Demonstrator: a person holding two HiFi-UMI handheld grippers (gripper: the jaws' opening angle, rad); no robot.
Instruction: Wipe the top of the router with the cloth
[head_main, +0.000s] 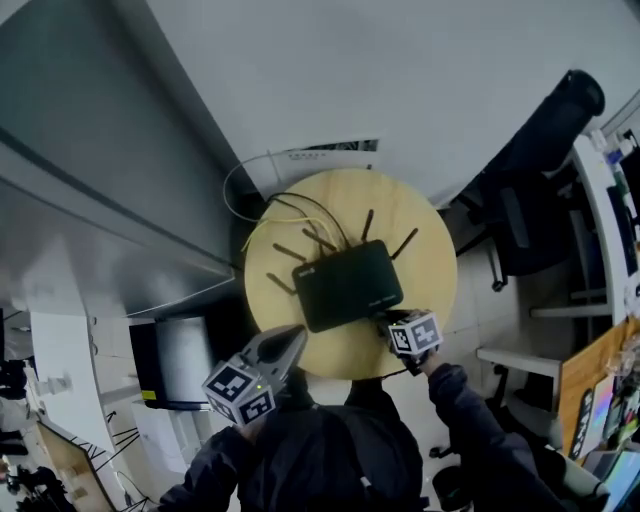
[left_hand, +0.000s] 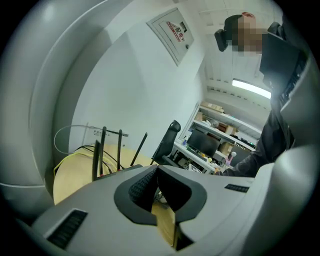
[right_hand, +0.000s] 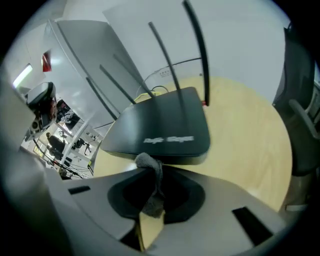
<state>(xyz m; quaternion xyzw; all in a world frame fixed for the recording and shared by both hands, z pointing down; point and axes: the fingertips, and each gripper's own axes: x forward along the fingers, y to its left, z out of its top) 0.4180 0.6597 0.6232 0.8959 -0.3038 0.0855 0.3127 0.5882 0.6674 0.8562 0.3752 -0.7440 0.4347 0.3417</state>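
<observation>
A black router (head_main: 347, 285) with several antennas lies in the middle of the round wooden table (head_main: 420, 240). My right gripper (head_main: 385, 322) is at the router's near right corner, shut on a small grey cloth (right_hand: 151, 175) that hangs between its jaws just short of the router (right_hand: 160, 130). My left gripper (head_main: 297, 336) hovers at the table's near left edge, a little off the router's front left corner. Its jaws (left_hand: 156, 172) are shut with nothing in them. The router's antennas (left_hand: 98, 150) stand beyond them.
Yellow and black cables (head_main: 295, 215) run off the back of the table, and a white cable loop (head_main: 238, 185) lies on the floor behind. A black office chair (head_main: 535, 170) and shelving stand to the right. A dark cabinet (head_main: 170, 360) stands at the left.
</observation>
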